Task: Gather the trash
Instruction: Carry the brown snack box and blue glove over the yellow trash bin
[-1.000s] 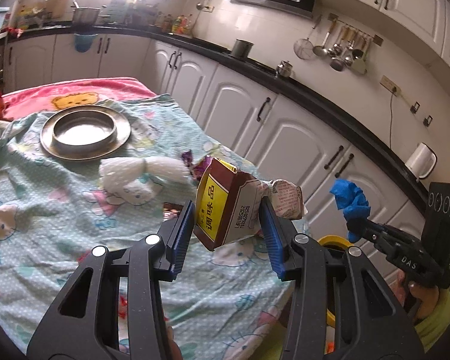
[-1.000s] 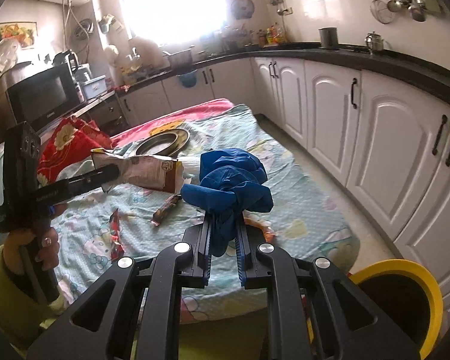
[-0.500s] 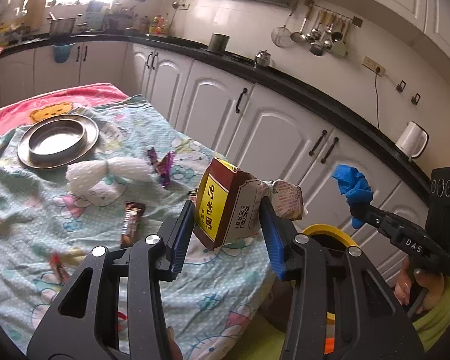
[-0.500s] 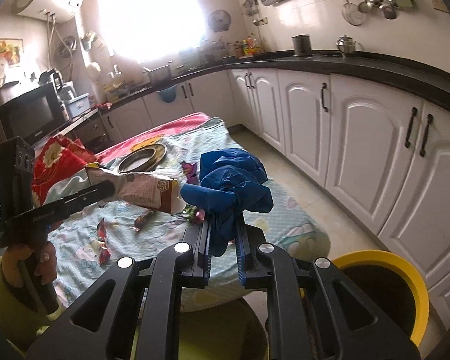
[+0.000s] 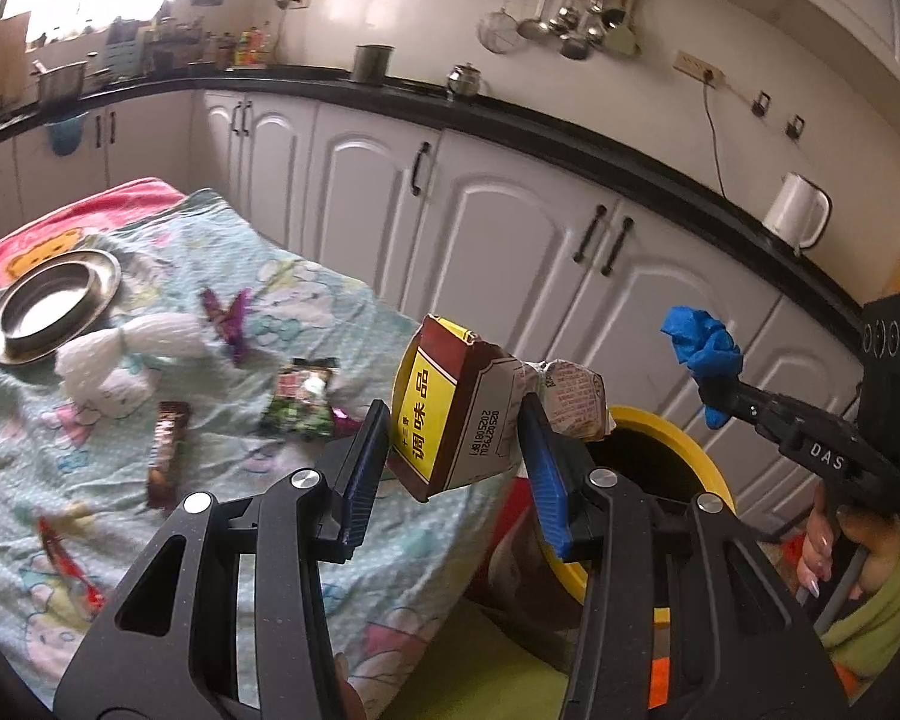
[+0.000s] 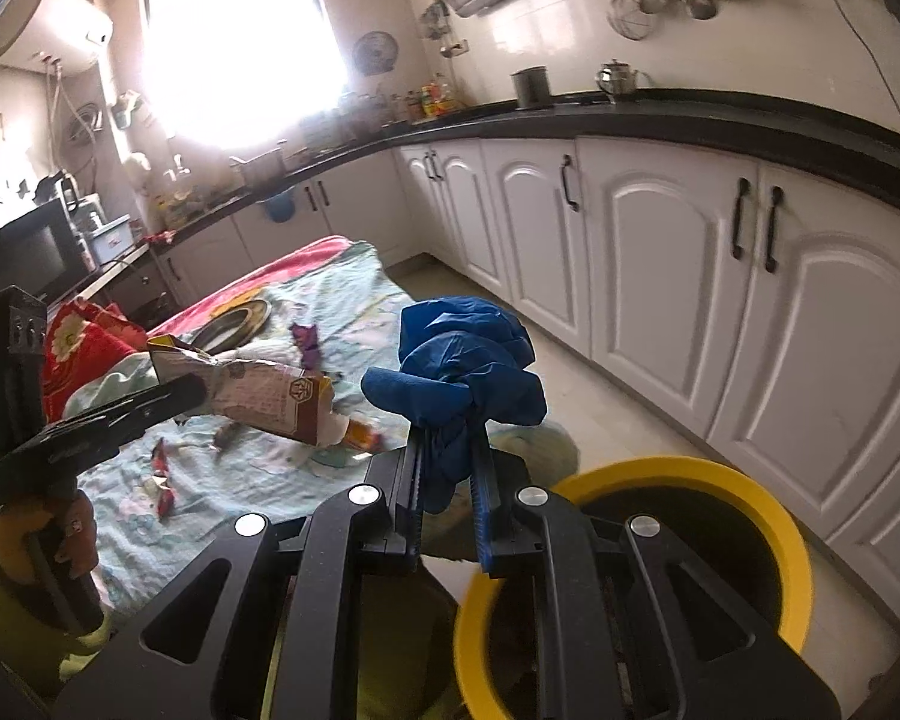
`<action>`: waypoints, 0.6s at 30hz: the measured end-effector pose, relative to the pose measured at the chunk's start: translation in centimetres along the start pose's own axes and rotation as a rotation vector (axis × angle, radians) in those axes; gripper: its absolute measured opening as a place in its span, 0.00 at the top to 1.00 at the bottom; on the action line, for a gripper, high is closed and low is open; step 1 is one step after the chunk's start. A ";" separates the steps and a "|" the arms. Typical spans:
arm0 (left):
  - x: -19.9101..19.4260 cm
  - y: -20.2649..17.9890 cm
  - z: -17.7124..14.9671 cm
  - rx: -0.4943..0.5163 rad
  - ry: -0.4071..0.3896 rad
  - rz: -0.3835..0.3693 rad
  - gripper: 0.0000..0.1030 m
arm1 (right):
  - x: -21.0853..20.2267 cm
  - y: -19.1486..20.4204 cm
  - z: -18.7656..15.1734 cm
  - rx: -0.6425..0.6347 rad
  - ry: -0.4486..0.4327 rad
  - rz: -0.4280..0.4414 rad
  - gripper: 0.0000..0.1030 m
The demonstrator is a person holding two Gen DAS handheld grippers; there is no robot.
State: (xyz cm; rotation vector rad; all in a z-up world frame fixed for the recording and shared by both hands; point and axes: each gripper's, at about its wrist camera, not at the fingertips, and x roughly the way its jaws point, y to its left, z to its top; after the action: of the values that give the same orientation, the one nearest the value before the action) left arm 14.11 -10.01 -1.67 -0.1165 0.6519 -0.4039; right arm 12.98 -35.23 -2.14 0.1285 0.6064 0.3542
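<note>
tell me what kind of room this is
Most likely a home kitchen: white arched cabinet doors under a long black countertop, metal ladles and strainers hanging on the tiled wall, and a white electric kettle. Oddly, a cartoon-print blanket covers a bed or table.

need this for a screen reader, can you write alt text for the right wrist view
The right gripper is shut on a crumpled blue glove beside a yellow-rimmed bin on the kitchen floor. At left, the left gripper holds a seasoning packet over a cloth-covered table.

Crumpled paper carton (image 5: 450,420), shiny metal dish (image 5: 51,300) (on soft printed cloth (image 5: 258,252)).
</note>
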 end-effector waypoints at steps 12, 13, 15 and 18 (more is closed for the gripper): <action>3.6 -5.4 -1.7 0.119 0.085 -0.045 0.65 | -1.5 -4.7 -2.7 0.044 0.020 -0.102 0.87; 3.9 -5.8 -1.9 0.130 0.093 -0.048 0.65 | -1.6 -5.1 -3.0 0.047 0.023 -0.111 0.87; 4.6 -6.7 -2.4 0.152 0.113 -0.056 0.65 | -1.7 -5.7 -3.3 0.055 0.029 -0.123 0.87; 5.6 -8.1 -3.1 0.192 0.140 -0.063 0.65 | -1.8 -6.8 -4.0 0.068 0.041 -0.139 0.87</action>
State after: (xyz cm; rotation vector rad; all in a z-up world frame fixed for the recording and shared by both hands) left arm 13.57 -19.65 -5.44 0.0742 0.7451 -0.5367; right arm 11.21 -42.17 -5.96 0.1438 0.6643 0.2018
